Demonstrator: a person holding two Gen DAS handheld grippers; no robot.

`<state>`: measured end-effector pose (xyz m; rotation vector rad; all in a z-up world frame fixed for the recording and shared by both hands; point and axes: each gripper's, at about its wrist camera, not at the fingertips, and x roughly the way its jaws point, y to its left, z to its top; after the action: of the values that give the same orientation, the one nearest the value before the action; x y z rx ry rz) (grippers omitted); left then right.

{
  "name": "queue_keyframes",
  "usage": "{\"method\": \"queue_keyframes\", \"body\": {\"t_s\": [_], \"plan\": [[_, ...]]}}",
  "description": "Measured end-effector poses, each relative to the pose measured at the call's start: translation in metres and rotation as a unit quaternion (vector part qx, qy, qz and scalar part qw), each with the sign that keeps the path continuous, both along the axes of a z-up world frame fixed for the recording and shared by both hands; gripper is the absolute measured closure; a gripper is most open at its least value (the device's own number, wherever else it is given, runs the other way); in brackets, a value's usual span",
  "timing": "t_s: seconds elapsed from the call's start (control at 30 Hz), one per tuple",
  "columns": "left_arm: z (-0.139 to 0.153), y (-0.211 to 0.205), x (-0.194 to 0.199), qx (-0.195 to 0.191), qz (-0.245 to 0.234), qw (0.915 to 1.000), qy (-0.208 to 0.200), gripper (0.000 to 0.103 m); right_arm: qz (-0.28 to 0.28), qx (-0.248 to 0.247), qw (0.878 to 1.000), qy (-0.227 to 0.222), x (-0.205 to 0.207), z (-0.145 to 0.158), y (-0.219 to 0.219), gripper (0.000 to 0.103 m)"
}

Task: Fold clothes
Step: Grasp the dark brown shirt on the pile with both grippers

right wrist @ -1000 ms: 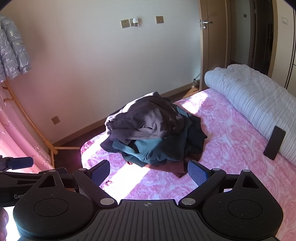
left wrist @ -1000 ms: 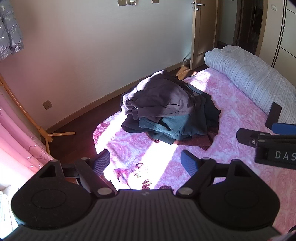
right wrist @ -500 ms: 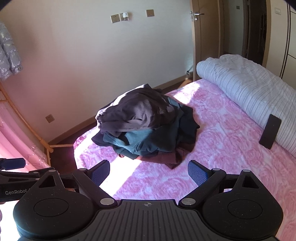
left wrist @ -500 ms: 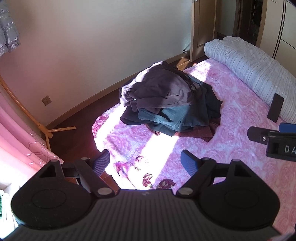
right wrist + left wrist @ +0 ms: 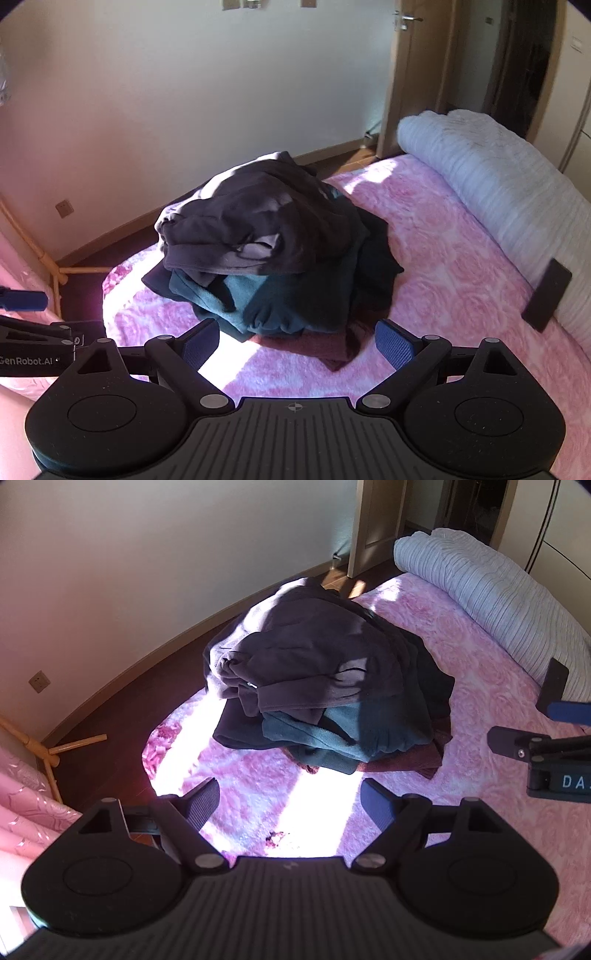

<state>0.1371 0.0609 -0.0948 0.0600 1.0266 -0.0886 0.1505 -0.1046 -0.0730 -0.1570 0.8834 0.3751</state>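
Basically pre-grasp: left gripper [image 5: 290, 805] and right gripper [image 5: 297, 345] both gape empty short of the pile [image 5: 325, 686]; pinch only the top purple garment [image 5: 258, 225], lift clear.

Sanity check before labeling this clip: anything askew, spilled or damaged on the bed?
Nothing damaged or spilled. The clothes pile is an unfolded heap on the pink bedspread, as expected before folding. One oddity: a dark flat rectangular object leans against the striped rolled duvet.

The left claw [image 5: 290, 805] and the right claw [image 5: 297, 345] are both hovering side by side, fingers spread wide, gripping nothing.
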Motion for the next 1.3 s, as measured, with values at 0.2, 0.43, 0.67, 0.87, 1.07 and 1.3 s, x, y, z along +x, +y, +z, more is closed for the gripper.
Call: {"method": "queue_keyframes", "body": {"t_s": [0.2,0.43,0.67,0.87,1.07,1.3], "plan": [[-0.041,0.028,0.062,0.028,-0.085,0.9956,-0.03,0.023,0.166,-0.088,0.981,-0.052,0.056,-0.043,0.072,0.009],[-0.092,0.032,0.12,0.037,-0.209,0.9738,-0.082,0.023,0.261,-0.221,0.938,-0.061,0.13,-0.121,0.124,0.009],[-0.137,0.028,0.165,0.042,-0.238,0.9682,-0.065,0.038,0.292,-0.258,0.919,-0.066,0.186,-0.158,0.129,0.01],[-0.131,0.032,0.177,0.002,-0.252,0.9673,-0.028,0.085,0.292,-0.214,0.932,-0.024,0.204,-0.144,0.119,0.088],[-0.064,0.035,0.162,-0.041,-0.264,0.9594,-0.09,0.103,0.252,-0.153,0.952,-0.081,0.195,-0.069,0.086,0.097],[0.009,-0.026,0.067,-0.077,-0.363,0.9185,-0.136,0.103,0.18,-0.124,0.966,-0.138,0.099,0.011,0.007,0.097]]}}
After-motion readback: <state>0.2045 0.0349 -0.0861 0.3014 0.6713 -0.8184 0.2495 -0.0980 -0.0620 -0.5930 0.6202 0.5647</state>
